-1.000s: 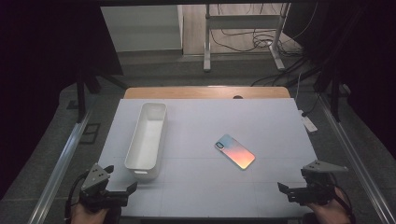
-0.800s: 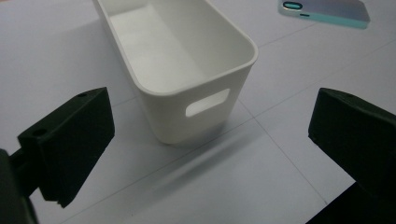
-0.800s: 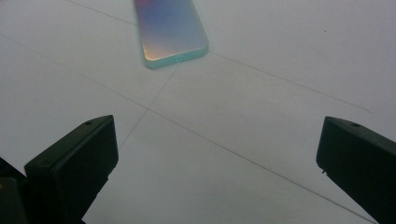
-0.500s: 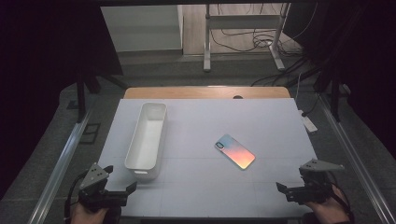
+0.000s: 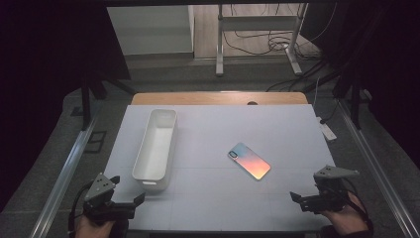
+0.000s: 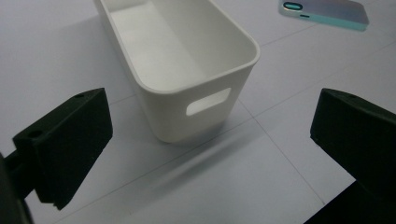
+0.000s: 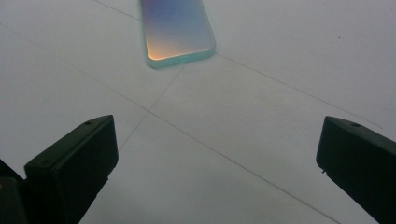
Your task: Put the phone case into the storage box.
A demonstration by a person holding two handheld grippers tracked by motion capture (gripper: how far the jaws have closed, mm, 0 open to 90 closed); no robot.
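Note:
A long white bin (image 5: 156,148) stands empty on the left half of the white table (image 5: 277,134). Its handle-slot end (image 6: 208,101) faces my left gripper (image 6: 210,154), which is open a short way in front of it. A phone (image 5: 249,160) with an iridescent blue-to-orange back lies flat, camera side up, right of centre. My right gripper (image 7: 217,158) is open just above the table, with the phone's near end (image 7: 177,32) ahead of it. In the high view the left gripper (image 5: 128,191) and right gripper (image 5: 303,191) sit at the table's front corners, each in a hand.
The table's front edge (image 5: 218,230) runs just behind both hands. Metal rails (image 5: 67,168) flank the table. A wooden strip (image 5: 218,97) borders its far edge. Beyond it are a stand (image 5: 257,44) and cables (image 5: 277,42) on the floor.
Both grippers keep almost the same places at the front corners; the right one has crept slightly left. Bin and phone have not moved.

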